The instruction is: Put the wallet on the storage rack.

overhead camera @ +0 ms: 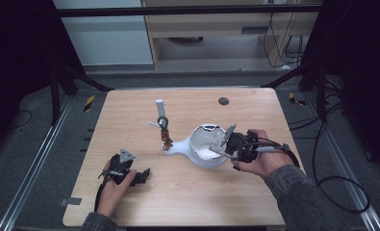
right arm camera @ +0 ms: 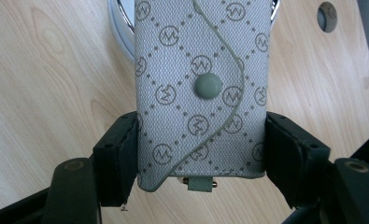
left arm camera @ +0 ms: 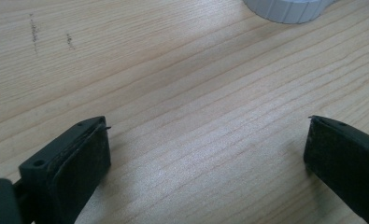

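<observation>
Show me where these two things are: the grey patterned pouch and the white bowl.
grey patterned pouch [right arm camera: 201,93], right gripper view, on the snap button at the middle of its flap.
white bowl [overhead camera: 204,155], high view, on its inner wall near the front rim.

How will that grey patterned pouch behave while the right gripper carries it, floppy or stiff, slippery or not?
The pouch probably holds its shape: it stands straight between the right gripper jaws without sagging. Its woven, textured fabric likely grips well rather than slipping. It looks light, since a pinch at its lower sides alone holds it above the white bowl.
</observation>
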